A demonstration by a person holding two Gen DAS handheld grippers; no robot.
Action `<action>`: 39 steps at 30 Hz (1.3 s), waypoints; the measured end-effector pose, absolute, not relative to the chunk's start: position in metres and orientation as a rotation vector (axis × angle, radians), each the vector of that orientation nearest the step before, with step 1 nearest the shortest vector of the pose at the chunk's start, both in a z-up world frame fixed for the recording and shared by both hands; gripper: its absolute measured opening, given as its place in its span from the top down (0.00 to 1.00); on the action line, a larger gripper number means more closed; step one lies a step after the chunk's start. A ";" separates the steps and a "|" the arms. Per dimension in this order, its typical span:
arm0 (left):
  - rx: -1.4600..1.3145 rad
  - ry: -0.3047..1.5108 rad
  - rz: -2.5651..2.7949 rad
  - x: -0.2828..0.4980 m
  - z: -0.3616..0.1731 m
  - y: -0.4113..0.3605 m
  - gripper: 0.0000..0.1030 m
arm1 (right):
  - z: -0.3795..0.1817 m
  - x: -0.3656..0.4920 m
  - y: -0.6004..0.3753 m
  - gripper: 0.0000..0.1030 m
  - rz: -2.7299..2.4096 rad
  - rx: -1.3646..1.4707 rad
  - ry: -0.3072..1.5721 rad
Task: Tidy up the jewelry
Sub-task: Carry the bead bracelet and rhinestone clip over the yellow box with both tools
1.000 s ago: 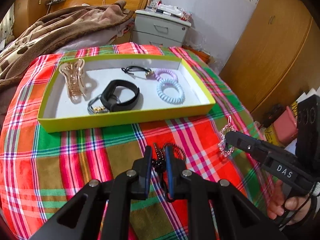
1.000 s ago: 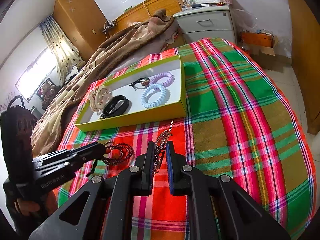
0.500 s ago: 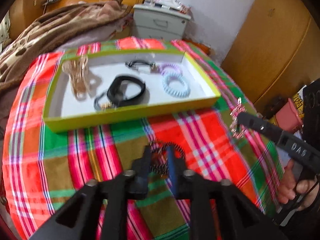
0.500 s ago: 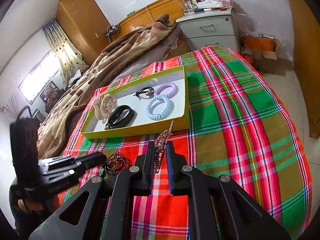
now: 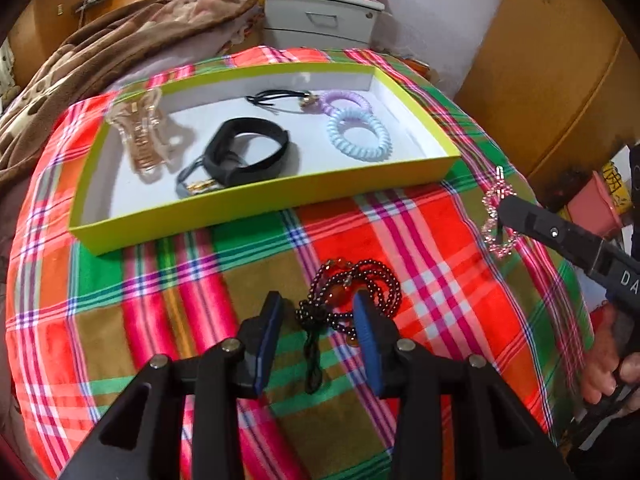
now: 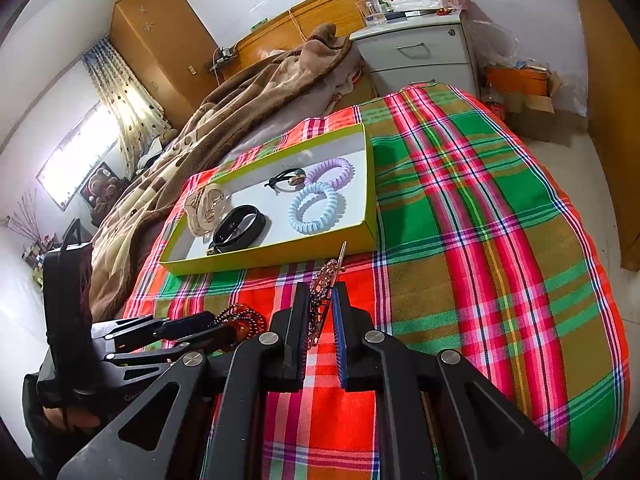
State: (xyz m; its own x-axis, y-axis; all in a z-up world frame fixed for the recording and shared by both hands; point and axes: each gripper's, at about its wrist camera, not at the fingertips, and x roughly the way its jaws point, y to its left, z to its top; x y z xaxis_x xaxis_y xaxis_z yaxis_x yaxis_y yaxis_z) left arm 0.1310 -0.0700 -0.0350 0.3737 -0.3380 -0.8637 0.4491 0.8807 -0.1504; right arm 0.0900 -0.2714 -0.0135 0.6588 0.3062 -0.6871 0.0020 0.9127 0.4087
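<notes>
Approx. half done: five hair/wrist pieces are already laid in the tray (image 5: 256,208). The bead necklace (image 5: 352,300) is left on the cloth between the spread left gripper (image 5: 318,320) fingers (unheld). The rhinestone clip (image 6: 325,288) is clamped in the right gripper (image 6: 320,320), not yet placed.

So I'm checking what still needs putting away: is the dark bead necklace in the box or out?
Out. The necklace lies bunched on the plaid cloth in front of the box, between the open left gripper's fingers.
</notes>
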 end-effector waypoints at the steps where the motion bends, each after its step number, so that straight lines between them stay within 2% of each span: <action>1: 0.126 1.076 -0.506 0.131 -0.035 -0.072 0.63 | -0.013 0.090 -0.272 0.89 0.176 0.398 0.839; 2: 0.133 1.077 -0.511 0.131 -0.035 -0.073 0.63 | -0.014 0.090 -0.272 0.89 0.175 0.401 0.839; 7: 0.125 1.084 -0.537 0.131 -0.035 -0.075 0.80 | -0.014 0.087 -0.273 0.89 0.175 0.407 0.837; 11: 0.092 1.080 -0.542 0.130 -0.035 -0.071 0.85 | -0.013 0.086 -0.274 0.89 0.171 0.410 0.837; 26: -0.009 0.988 -0.580 0.129 0.000 -0.060 0.86 | -0.001 0.090 -0.275 0.89 0.177 0.396 0.818; 39: -0.023 0.883 -0.570 0.175 0.042 -0.057 0.86 | 0.016 0.132 -0.268 0.89 0.216 0.378 0.810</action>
State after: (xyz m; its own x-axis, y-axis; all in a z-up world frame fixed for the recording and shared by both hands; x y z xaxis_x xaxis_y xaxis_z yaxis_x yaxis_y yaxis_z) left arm 0.1747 -0.0571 0.0417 0.4968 -0.4800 -0.7230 0.4618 0.8516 -0.2480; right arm 0.1316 -0.2682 0.0161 0.6727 0.3295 -0.6625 -0.0444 0.9117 0.4084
